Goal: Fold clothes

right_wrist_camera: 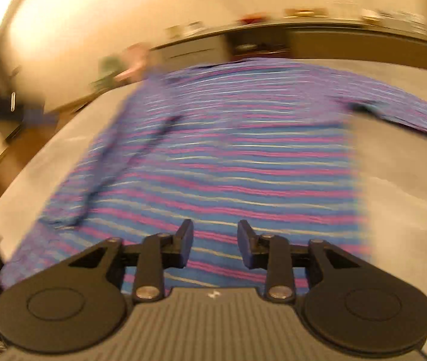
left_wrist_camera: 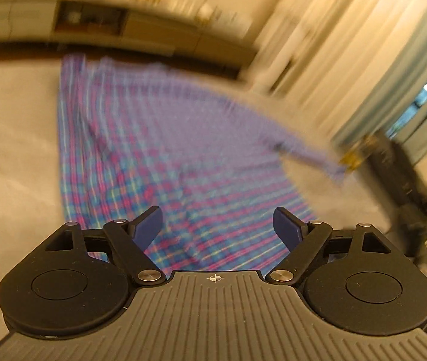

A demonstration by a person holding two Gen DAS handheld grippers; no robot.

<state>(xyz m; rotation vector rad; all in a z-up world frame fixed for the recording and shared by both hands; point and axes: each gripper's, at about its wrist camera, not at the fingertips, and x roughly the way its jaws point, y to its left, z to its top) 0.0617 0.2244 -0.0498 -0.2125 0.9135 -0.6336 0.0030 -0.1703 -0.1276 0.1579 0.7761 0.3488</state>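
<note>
Up front in the left wrist view, left hand-held gripper (left_wrist_camera: 217, 222) released, blue-padded fingers (left_wrist_camera: 147, 228) spread wide with nothing between them, poised over the near hem of a plaid shirt (left_wrist_camera: 165, 156). Shirt in blue, pink and purple check, spread flat on a pale grey tabletop (left_wrist_camera: 12, 156), body running away from the camera toward the far edge. One sleeve (left_wrist_camera: 300, 147) stretched out to the right, its cuff near the tabletop's right edge. Beyond, heavily blurred: a low cabinet (left_wrist_camera: 93, 21) along the far wall, pale curtains (left_wrist_camera: 348, 45) at the right, a dark piece of furniture (left_wrist_camera: 405, 180) beside the tabletop. Over in the right wrist view, right hand-held gripper (right_wrist_camera: 215, 242) likewise released, fingers (right_wrist_camera: 184, 245) parted by a moderate gap and empty, hovering above the lower part of the same shirt (right_wrist_camera: 243, 150). Whether either fingertip touches the cloth, cannot tell through the blur. One sleeve (right_wrist_camera: 117, 162) folded in and lying along the garment's left side; the other sleeve (right_wrist_camera: 399, 111) reaching out to the right across the bare tabletop (right_wrist_camera: 408, 195). Cabinet (right_wrist_camera: 333, 42) and a cream wall (right_wrist_camera: 93, 24) behind, all smeared by motion blur.
</note>
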